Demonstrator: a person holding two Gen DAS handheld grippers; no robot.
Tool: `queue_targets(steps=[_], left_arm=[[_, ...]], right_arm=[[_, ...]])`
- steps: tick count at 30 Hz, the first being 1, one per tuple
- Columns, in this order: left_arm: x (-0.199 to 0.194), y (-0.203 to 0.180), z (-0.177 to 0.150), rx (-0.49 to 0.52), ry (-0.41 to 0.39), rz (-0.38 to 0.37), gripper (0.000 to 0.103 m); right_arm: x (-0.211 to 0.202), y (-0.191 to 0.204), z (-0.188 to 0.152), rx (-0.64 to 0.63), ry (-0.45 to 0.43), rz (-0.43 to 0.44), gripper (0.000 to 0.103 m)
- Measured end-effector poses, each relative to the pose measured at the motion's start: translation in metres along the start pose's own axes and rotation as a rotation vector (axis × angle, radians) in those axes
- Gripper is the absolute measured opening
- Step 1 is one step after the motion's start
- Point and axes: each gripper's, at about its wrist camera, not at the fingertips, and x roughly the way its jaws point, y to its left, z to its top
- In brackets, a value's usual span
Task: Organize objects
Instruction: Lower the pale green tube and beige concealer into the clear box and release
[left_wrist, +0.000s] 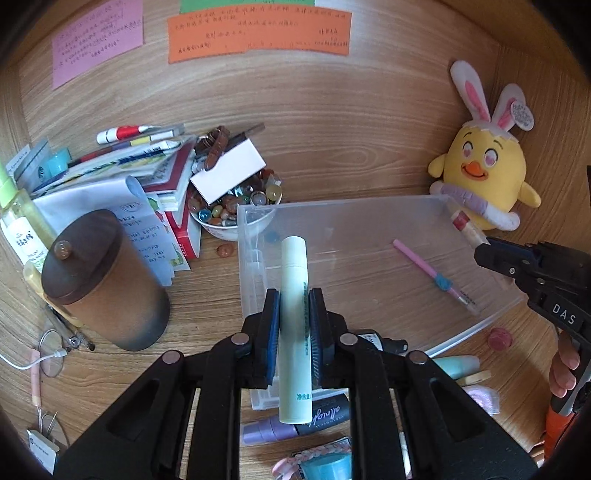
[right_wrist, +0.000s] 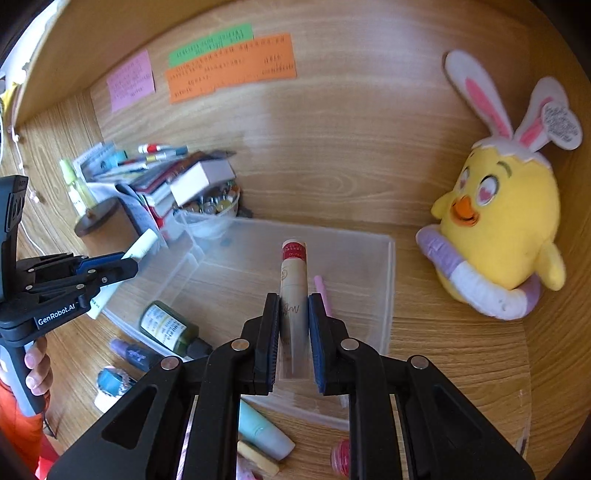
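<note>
My left gripper (left_wrist: 294, 295) is shut on a pale green tube (left_wrist: 294, 325) and holds it upright over the near left edge of the clear plastic box (left_wrist: 369, 206). My right gripper (right_wrist: 293, 299) is shut on a beige tube with a red cap (right_wrist: 293, 280) and holds it above the same clear box (right_wrist: 388, 288). A pink pen (left_wrist: 432, 275) lies inside the box. The right gripper also shows at the right edge of the left wrist view (left_wrist: 487, 254). The left gripper shows at the left in the right wrist view (right_wrist: 125, 264).
A brown lidded jar (left_wrist: 103, 280), a stack of books and papers (left_wrist: 147, 173) and a bowl of beads (left_wrist: 236, 206) stand left of the box. A yellow plush chick (left_wrist: 484, 166) sits at the right. Small bottles and tubes (right_wrist: 170, 332) lie in front of the box.
</note>
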Motion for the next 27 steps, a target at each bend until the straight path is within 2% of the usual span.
queue_targets(steps=[7,14,17,19,21,27], left_arm=[[0.017,-0.001,-0.001,0.017,0.041,0.001,0.015],[0.010,-0.005,-0.001,0.047,0.027,-0.011,0.016],[0.003,-0.007,-0.001,0.054,0.015,-0.020,0.027],[-0.003,-0.008,-0.002,0.051,0.007,-0.020,0.040],[-0.008,-0.009,-0.003,0.047,-0.002,-0.014,0.046],[-0.033,-0.007,-0.012,0.038,-0.037,-0.008,0.066]], right_arm=[[0.031,0.008,-0.004,-0.033,0.082,0.008,0.014],[0.046,0.018,-0.009,-0.062,0.133,0.027,0.014],[0.045,0.022,-0.011,-0.078,0.131,0.022,0.014],[0.041,0.023,-0.011,-0.080,0.124,0.023,0.014],[0.036,0.024,-0.011,-0.080,0.115,0.026,0.015],[0.009,0.025,-0.011,-0.093,0.055,0.011,0.031]])
